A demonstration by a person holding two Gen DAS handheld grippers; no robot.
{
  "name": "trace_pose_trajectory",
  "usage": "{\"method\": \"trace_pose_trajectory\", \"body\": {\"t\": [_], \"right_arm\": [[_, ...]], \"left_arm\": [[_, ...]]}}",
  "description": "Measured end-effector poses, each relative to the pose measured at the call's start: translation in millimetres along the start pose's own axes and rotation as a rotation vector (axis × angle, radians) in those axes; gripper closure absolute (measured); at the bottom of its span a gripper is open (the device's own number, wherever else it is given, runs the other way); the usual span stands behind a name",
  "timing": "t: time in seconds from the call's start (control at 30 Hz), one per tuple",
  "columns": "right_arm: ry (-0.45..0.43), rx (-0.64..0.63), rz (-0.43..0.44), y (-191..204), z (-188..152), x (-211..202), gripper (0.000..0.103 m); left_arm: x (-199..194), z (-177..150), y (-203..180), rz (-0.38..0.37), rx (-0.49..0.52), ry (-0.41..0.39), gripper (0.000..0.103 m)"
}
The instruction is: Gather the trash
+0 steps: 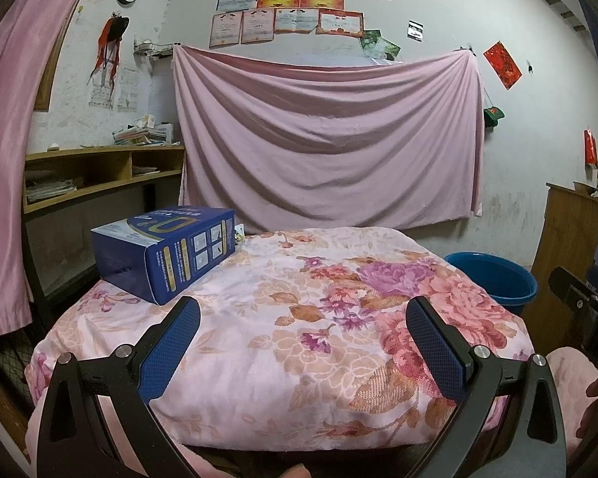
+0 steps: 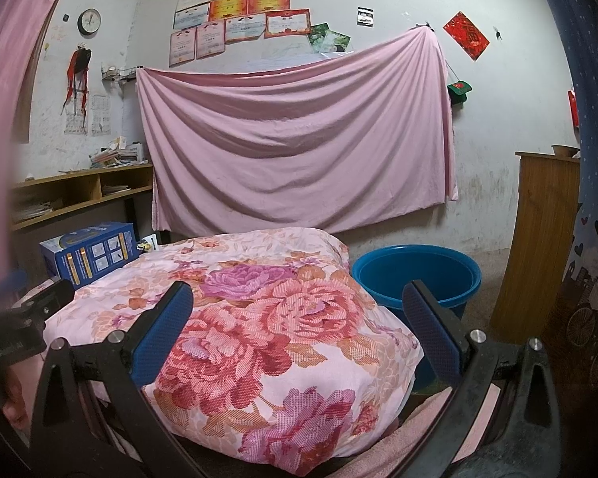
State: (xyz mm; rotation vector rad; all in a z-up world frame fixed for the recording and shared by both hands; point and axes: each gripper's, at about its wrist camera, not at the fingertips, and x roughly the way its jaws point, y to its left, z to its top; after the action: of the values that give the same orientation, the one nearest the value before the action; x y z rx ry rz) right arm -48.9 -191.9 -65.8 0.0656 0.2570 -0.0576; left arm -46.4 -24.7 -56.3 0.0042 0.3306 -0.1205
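A dark blue cardboard box [image 1: 167, 253] lies on the far left corner of a floral folded quilt [image 1: 299, 318]; the right wrist view shows the same box [image 2: 91, 253] at the left, beyond the quilt [image 2: 259, 318]. A blue plastic bucket [image 2: 416, 277] stands on the floor right of the quilt, and its rim [image 1: 494, 275] shows in the left wrist view. My left gripper [image 1: 303, 306] hangs open over the quilt's near part, the box just beyond its left finger. My right gripper [image 2: 299, 294] is open too, with its right finger in front of the bucket. Both hold nothing.
A pink sheet [image 1: 327, 135] hangs on the back wall under certificates. A wooden shelf [image 1: 99, 171] with papers stands at the left, a wooden cabinet [image 2: 538, 239] at the right, a blue curtain [image 2: 594, 199] beside it. A small object [image 2: 145, 246] peeks out behind the box.
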Motion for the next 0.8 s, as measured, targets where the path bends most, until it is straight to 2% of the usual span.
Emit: {"method": "trace_pose_trajectory", "body": {"t": [0.17,0.8], "right_arm": [[-0.002,0.001,0.002,-0.4,-0.7,0.7,0.0],[0.006,-0.013,0.004,0.9,-2.1,0.7,0.0]], "left_arm": [[2.1,-1.6,-1.4,0.026,0.019,0.001,0.002],[6.2,-3.0,-3.6,0.022,0.038,-0.002,0.002]]}}
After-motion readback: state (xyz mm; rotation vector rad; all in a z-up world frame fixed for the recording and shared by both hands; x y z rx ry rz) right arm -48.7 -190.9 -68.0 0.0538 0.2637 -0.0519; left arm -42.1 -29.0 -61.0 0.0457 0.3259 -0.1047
